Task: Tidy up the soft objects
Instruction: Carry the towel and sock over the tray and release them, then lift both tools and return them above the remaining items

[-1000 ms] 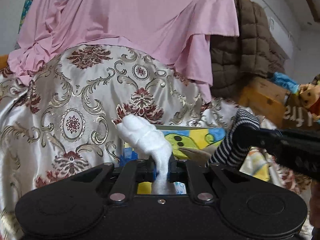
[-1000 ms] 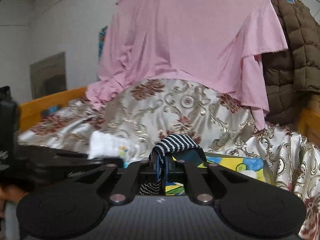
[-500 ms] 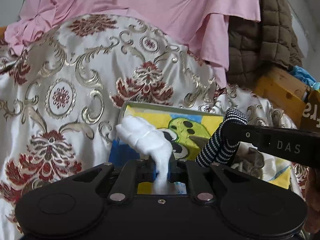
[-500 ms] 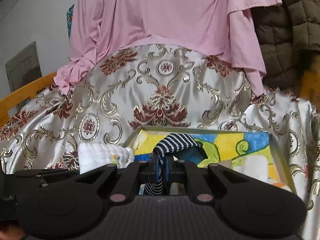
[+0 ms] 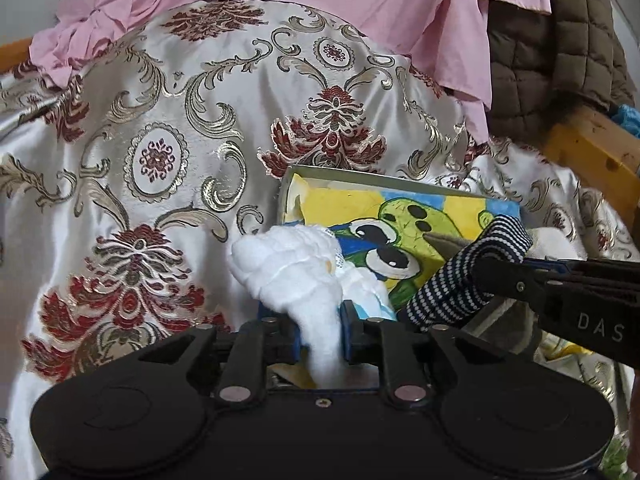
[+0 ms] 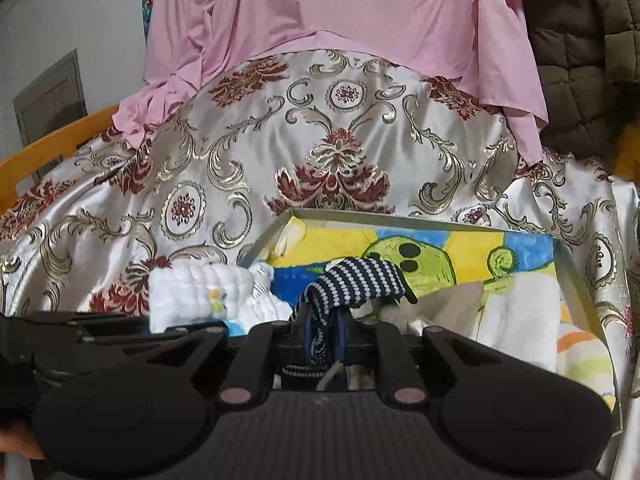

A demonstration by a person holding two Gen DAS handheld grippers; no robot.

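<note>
Box point(image 6: 576, 280) right half piled with cloths point(image 6: 528, 312); left floor bare, reachable.

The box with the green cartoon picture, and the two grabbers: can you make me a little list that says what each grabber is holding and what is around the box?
left gripper: shut on the white cloth
right gripper: shut on the striped sock
box: shallow, grey rim, green cartoon picture inside
inside box: white and beige cloths at the right side
under box: shiny patterned bedspread
behind: pink sheet, brown quilted jacket
</note>
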